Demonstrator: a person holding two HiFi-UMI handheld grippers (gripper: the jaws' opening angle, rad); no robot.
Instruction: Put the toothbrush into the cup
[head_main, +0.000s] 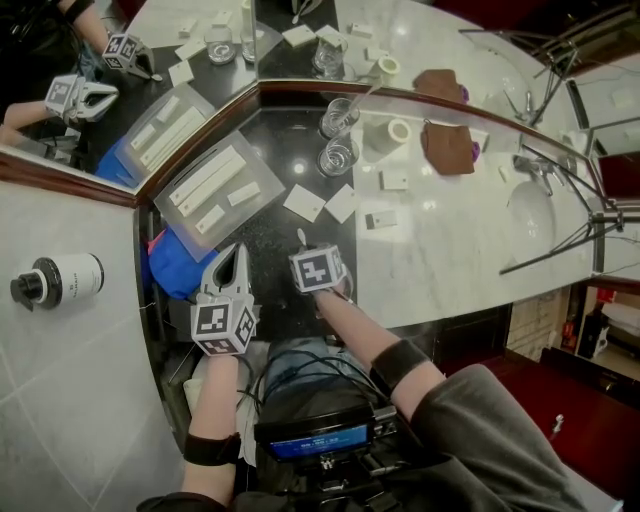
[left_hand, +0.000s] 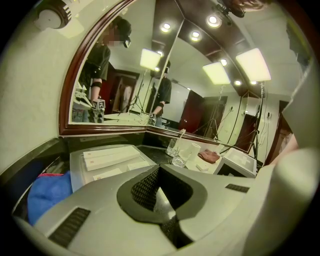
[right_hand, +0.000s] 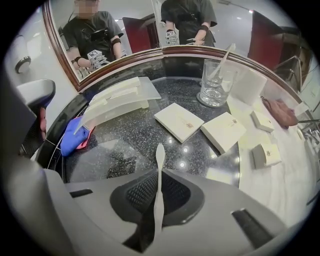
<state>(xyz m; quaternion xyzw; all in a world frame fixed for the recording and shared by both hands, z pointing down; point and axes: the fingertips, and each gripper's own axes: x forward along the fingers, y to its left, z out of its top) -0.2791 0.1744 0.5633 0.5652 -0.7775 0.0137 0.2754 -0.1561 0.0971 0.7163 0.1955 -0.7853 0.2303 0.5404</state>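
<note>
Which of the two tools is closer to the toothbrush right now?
Right. The right tool grips the toothbrush between its jaws; the left tool is shut and empty off to the left, not touching the toothbrush.

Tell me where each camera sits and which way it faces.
Head view: on the head, steeply down at the counter; forearms, left claw and right claw show.
Left gripper view: on the left claw, nearly level toward the mirror; its shut, empty jaws show.
Right gripper view: on the right claw, tilted down at the counter; jaws grip the toothbrush.
Shared: both gripper views see the tray and a cup.
</note>
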